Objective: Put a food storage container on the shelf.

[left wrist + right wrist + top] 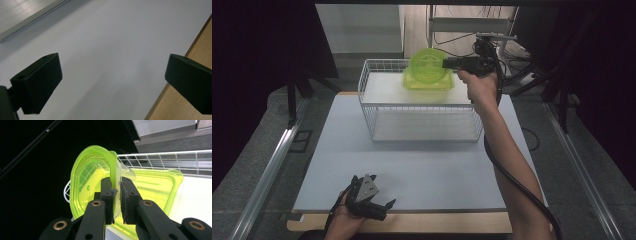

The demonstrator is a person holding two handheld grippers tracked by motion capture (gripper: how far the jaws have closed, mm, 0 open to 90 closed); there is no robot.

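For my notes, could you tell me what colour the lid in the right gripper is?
Translucent lime green lid; the right gripper view shows it best.

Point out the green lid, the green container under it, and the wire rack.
green lid [85, 177], right gripper view, its see-through face.
green container [428, 86], high view, its front wall.
wire rack [422, 122], high view, its front mesh.

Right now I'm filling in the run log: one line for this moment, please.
right gripper: shut on lid, held over tub | tub: on rack | left gripper: open, idle near table edge
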